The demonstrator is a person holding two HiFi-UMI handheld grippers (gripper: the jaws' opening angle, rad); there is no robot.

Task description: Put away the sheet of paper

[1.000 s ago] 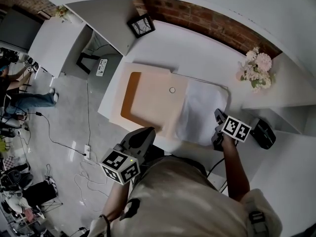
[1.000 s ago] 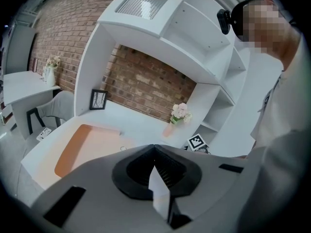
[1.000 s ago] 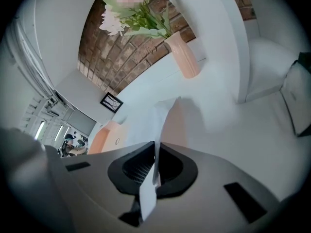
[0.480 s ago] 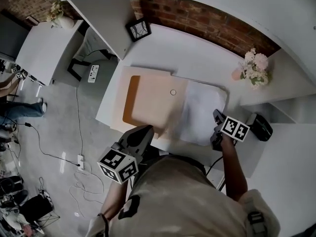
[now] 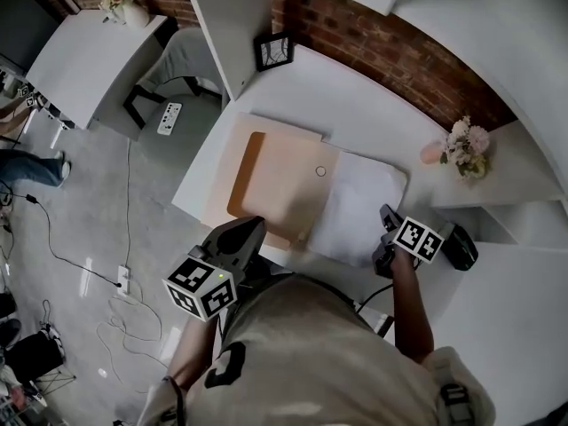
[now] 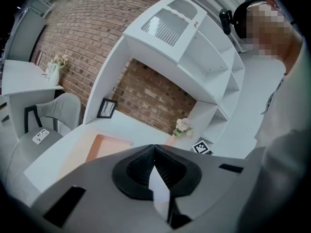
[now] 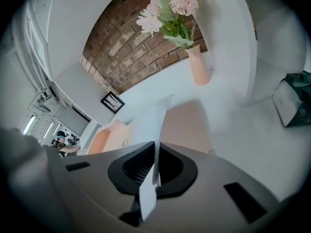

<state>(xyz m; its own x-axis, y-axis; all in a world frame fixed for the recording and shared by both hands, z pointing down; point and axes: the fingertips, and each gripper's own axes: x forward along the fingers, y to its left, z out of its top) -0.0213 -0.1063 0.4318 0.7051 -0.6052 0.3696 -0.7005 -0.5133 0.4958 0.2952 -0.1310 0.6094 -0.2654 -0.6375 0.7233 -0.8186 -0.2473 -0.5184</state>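
Note:
A white sheet of paper [image 5: 359,204] lies on the right half of an open peach folder [image 5: 266,176] on the white desk [image 5: 355,105]. My right gripper [image 5: 385,213] is at the sheet's near right corner. In the right gripper view it [image 7: 155,149] is shut on the sheet [image 7: 153,120], whose edge rises between the jaws. My left gripper [image 5: 251,226] hovers at the folder's near edge. The left gripper view shows it [image 6: 154,154] shut, with the folder [image 6: 104,147] ahead of it and nothing of the folder between the jaws.
A pink vase of flowers [image 5: 461,145] stands at the desk's far right, a framed picture [image 5: 273,50] at the back. A dark bag [image 5: 457,247] lies right of my right gripper. White shelves [image 6: 194,57] rise behind the desk. A grey chair [image 5: 177,60] stands to the left.
The head view has shifted, so the desk sits more to the right and lower. Both grippers keep their places at the folder's near edge and the sheet's corner.

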